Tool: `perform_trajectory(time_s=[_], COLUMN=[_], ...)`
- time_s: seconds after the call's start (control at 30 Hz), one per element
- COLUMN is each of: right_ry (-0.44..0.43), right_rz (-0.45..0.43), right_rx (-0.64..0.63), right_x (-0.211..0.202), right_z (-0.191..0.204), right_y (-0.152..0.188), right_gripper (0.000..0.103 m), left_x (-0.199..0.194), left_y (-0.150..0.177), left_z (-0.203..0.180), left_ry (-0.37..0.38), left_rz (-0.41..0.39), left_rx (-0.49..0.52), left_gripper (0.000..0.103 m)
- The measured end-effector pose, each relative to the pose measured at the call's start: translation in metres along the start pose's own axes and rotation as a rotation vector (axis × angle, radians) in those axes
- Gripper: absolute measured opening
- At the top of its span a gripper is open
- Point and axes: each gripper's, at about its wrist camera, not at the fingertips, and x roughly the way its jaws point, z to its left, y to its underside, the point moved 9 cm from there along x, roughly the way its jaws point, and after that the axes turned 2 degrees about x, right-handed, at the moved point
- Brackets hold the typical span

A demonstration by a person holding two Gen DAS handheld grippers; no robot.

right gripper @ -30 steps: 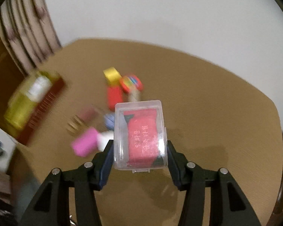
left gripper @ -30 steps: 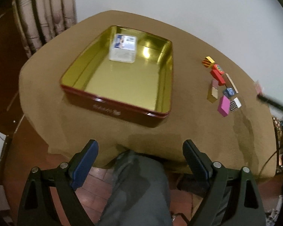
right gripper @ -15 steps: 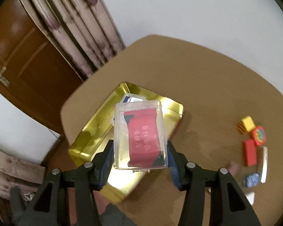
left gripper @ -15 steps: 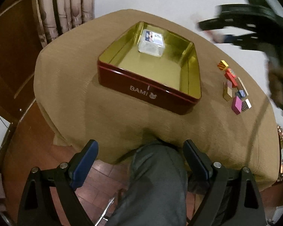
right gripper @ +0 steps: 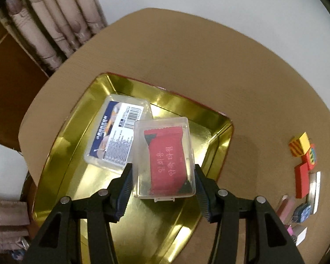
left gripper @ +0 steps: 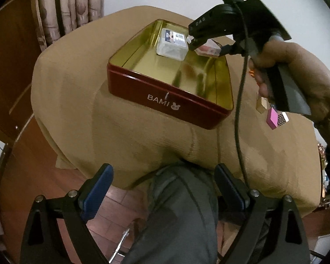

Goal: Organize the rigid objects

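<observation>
Dim, warm indoor light. Glare patches on gold tin (right gripper: 211,121) floor; soft shadow on table (right gripper: 242,145) just right of it. Fisheye bends edges, corners black; slight motion blur.

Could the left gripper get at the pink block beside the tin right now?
Probably not directly. The left gripper is open and empty, but the person's hand with the right gripper hangs just above the pink block.

Both grippers are black, triangular-framed, with silver screws at the pivots and blue ribbed pads (right gripper: 123,189). The right gripper (left gripper: 205,44) carries a black cable (a green light glows on top). Grey trousers (left gripper: 182,209) cover the person's leg.
</observation>
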Motion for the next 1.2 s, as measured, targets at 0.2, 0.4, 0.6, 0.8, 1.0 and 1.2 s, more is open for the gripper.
perform_trajectory(time_s=[0.2,0.4,0.6,0.8,1.0,1.2], right_ry=[0.024,-0.02,0.026,-0.049,-0.155,0.106], right_rz=[0.02,-0.001,-0.052,-0.198,-0.412,-0.504], right_rx=[0.028,0.059,0.021,0.043,0.136,0.265], right_x=[0.024,0.031,0.026,-0.022,-0.092,-0.112], right_z=[-0.001,0.002,0.001,-0.008,-0.072,-0.219], right_y=[-0.006,-0.014,-0.016,-0.021,0.025,0.118], right_gripper=[0.053,0.054,0.054,0.054,0.054,0.054], left_x=[0.001,0.004,0.006,0.008,0.003,-0.001], left_y=[0.002,0.002,0.003,0.004,0.005,0.011], left_z=[0.003,0.0,0.0,-0.003,-0.014,-0.059], left_ry=[-0.001,-0.004,-0.024,-0.058,-0.078,-0.022], left_rz=[0.011,0.018,0.009,0.004,-0.027,-0.028], left_rx=[-0.005,-0.009,0.001,0.022,0.083,0.228], left_gripper=[0.091,0.091,0.091,0.091,0.091,0.091])
